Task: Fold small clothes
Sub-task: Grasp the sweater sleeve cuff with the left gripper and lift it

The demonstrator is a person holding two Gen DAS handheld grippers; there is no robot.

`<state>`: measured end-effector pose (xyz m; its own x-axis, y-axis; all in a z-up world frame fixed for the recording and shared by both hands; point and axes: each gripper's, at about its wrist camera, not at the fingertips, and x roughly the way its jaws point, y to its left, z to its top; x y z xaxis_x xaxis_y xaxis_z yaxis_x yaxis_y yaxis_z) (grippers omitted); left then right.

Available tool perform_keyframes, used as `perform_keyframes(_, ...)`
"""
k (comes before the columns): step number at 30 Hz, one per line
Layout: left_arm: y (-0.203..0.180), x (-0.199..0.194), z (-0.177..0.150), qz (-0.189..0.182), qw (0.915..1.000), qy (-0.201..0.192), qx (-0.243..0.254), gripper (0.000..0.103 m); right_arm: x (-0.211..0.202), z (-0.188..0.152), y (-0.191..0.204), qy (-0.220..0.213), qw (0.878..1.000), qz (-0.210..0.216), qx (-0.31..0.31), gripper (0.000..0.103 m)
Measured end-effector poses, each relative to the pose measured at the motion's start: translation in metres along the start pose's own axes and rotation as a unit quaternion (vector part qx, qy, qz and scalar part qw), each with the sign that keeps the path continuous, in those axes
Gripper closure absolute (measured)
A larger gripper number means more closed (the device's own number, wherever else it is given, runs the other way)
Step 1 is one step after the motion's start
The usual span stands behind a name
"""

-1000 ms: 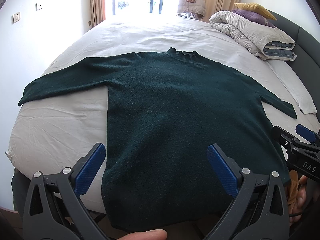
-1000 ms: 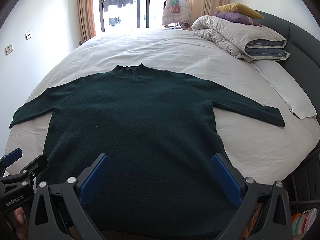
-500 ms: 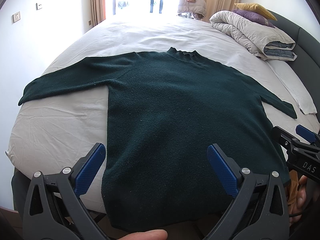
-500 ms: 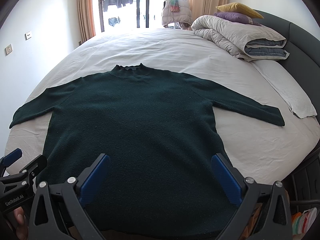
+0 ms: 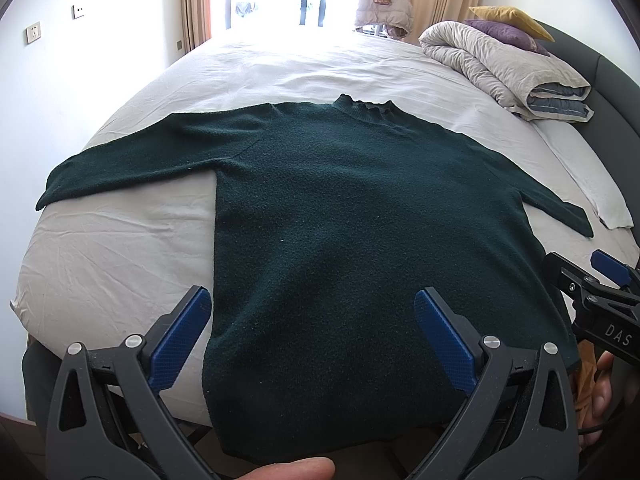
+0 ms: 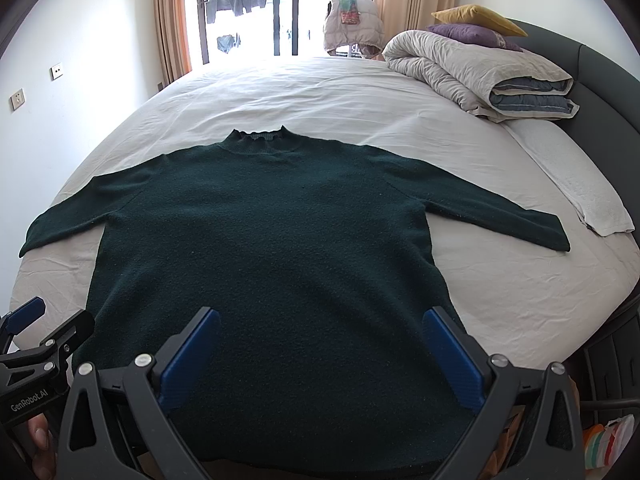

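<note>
Dark green knit: sweater [image 5: 360,216], laid flat on the bed [image 5: 120,256] with its front or back up; which one cannot be told.
Collar: points toward the window [image 6: 248,8], at the far edge of the garment.
Sleeves: both spread outward, one to each side, lying on the sheet.
Hem: nearest the cameras, hanging over the near edge of the mattress.
Left gripper [image 5: 312,344]: fingers spread wide, nothing between them. It is held above the hem area, with one blue pad [image 5: 180,344] over the sheet beside the left side seam and the other over the knit. Contact with the fabric is not visible.
Right gripper [image 6: 320,360]: fingers spread wide, nothing between them. Both blue pads [image 6: 452,356] are over the lower body of the garment, toward its right side.
Gripper spacing: side by side at the near edge; each appears at the margin of the other's view.
Hands: part of a hand [image 5: 604,384] is visible below the right tool in the left view, and a fingertip at the bottom edge.
Folded duvet [image 6: 480,76]: at the far right of the mattress, well apart from the garment, with a purple pillow [image 6: 472,36] and a yellow pillow [image 6: 476,16] on top.
White towel [image 6: 580,188]: flat along the right edge, near the right cuff but apart from it.
Padded jacket [image 6: 352,24]: hanging by the window.
</note>
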<state>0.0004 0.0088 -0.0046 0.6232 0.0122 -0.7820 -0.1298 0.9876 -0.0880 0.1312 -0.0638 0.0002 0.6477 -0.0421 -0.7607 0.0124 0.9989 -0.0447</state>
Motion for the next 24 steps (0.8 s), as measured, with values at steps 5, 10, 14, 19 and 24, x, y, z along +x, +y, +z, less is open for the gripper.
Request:
perform_keyframes(5,0.0,0.0,-0.001,-0.001,1.0,0.001,-0.001,0.0,0.0,0.0,0.0,0.0,1.0,0.0,0.001,0.0)
perform_keyframes(10,0.001,0.001,-0.001,-0.005,1.0,0.001,-0.003,0.0,0.001,0.0,-0.001,0.001,1.0,0.0,0.001,0.0)
perform_keyframes(14,0.004,0.0,-0.001,-0.006,0.9999,-0.005,-0.008,0.0,0.001,-0.001,-0.001,0.003,1.0,0.0,0.001,0.0)
perform_keyframes(19,0.021,-0.003,0.005,-0.015,0.9994,-0.025,-0.021,0.0,0.003,-0.002,-0.001,0.004,1.0,0.003,0.004,0.0)
perform_keyframes(24,0.089,-0.001,0.021,-0.074,0.9899,-0.041,-0.114,0.0,-0.001,0.003,0.001,-0.016,0.999,0.041,0.019,0.0)
